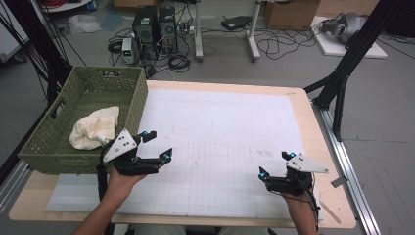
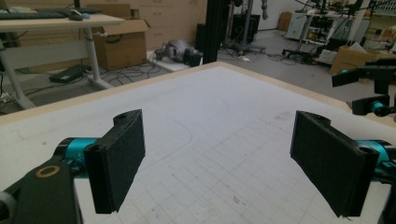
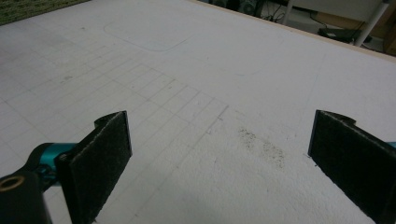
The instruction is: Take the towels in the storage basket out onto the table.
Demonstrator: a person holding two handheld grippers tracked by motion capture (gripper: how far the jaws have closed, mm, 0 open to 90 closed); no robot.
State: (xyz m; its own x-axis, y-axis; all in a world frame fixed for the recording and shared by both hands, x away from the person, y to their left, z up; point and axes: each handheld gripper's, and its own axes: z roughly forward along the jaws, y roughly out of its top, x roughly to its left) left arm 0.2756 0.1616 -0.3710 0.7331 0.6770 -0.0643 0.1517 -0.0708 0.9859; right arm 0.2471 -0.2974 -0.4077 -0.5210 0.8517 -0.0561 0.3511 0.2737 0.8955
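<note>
A cream cloth lies bunched inside the green woven basket at the table's left. Just right of the basket my left gripper hovers over the white gridded mat, open, its jaws wide apart with nothing between them. Near the front right of the mat my right gripper is also open and holds nothing; its jaws frame bare mat. The right gripper shows far off at the edge of the left gripper view.
The mat covers most of a wooden table. Black frame posts stand at the right and left. Computer towers, cables and boxes sit on the floor beyond the far edge.
</note>
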